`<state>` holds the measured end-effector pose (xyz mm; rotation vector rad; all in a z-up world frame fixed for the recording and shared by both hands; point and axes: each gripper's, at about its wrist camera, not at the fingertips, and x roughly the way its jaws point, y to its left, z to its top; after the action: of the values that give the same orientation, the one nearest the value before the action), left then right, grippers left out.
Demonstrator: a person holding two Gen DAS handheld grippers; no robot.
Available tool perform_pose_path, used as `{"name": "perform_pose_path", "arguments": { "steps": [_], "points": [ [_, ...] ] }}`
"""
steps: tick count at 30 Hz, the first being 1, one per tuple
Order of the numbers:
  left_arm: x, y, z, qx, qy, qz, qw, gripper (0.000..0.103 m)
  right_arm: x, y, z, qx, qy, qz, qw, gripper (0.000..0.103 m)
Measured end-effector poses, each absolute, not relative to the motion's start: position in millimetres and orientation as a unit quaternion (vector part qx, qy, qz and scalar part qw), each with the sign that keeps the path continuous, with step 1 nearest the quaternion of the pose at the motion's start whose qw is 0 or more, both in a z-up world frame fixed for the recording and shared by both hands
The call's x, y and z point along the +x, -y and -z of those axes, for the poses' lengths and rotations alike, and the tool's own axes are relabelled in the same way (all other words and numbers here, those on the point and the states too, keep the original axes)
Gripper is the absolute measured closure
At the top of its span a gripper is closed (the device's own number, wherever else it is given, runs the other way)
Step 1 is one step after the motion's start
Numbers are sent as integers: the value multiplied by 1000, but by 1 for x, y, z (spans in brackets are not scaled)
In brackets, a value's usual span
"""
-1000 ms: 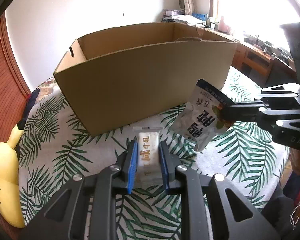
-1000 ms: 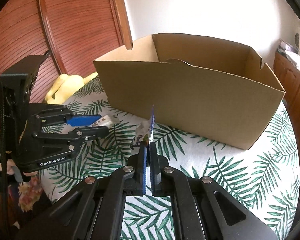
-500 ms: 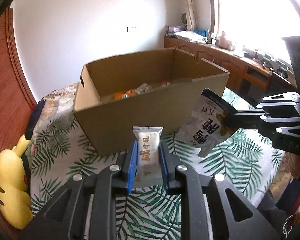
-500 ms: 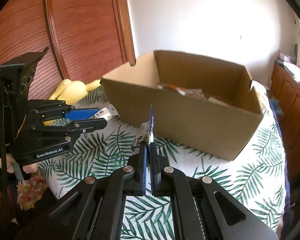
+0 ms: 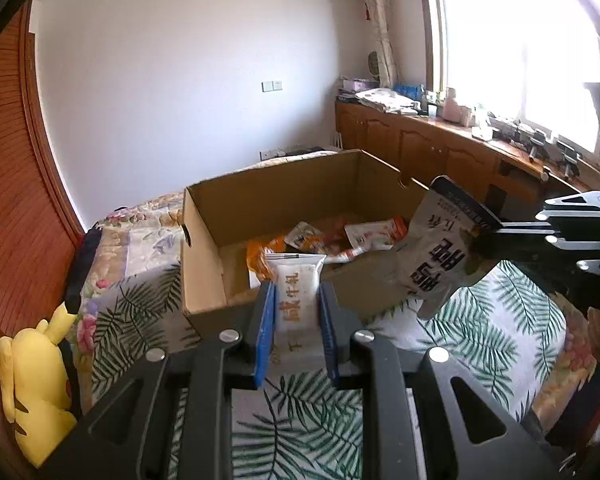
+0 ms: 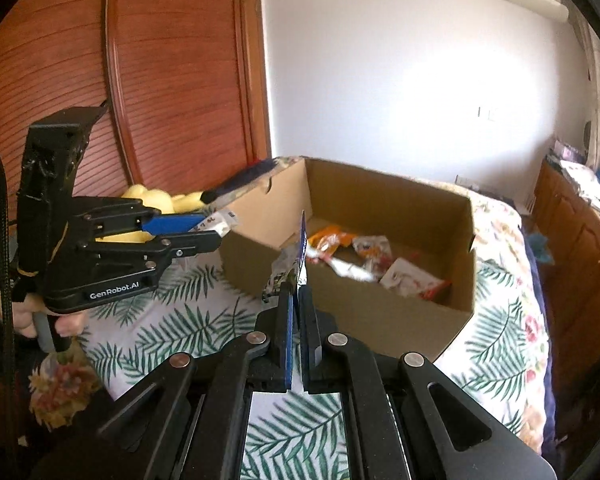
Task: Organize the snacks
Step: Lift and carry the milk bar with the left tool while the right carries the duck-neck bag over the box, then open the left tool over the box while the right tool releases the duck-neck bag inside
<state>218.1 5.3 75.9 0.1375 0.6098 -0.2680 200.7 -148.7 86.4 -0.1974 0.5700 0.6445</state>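
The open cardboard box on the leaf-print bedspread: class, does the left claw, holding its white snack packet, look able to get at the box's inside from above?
Probably yes. The left claw, shut on the white snack packet, sits above the near rim of the open brown cardboard box; no lid or flap covers it, and the right claw holds its grey pouch off to the side.

The left gripper (image 5: 296,300) is clamped on a white snack bar (image 5: 297,292), held upright just in front of the cardboard box (image 5: 204,264). To the right of the box's near wall, the right gripper (image 5: 480,246) pinches a grey pouch (image 5: 436,248) by its edge. Inside the box lie orange and white snack packets (image 5: 340,236); left of it a yellow plush toy (image 5: 32,380) sits on the leaf-print cover (image 5: 484,320).
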Motion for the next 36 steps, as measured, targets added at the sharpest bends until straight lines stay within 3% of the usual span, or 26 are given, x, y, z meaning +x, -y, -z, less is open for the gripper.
{"name": "perform_pose_path", "arguments": {
  "steps": [13, 25, 31, 36],
  "points": [
    [274, -8, -69, 39, -311, 110, 943, 83, 254, 161, -100, -38, -278, -283, 917, 103],
    [296, 2, -51, 27, -325, 98, 940, 81, 294, 173, -71, 6, -308, -249, 918, 103],
    [298, 5, -50, 26, -325, 89, 941, 64, 293, 173, -61, -2, -313, -236, 920, 97],
    [291, 4, -54, 28, -321, 88, 942, 62, 288, 174, -56, -16, -317, -231, 920, 92]
  ]
}}
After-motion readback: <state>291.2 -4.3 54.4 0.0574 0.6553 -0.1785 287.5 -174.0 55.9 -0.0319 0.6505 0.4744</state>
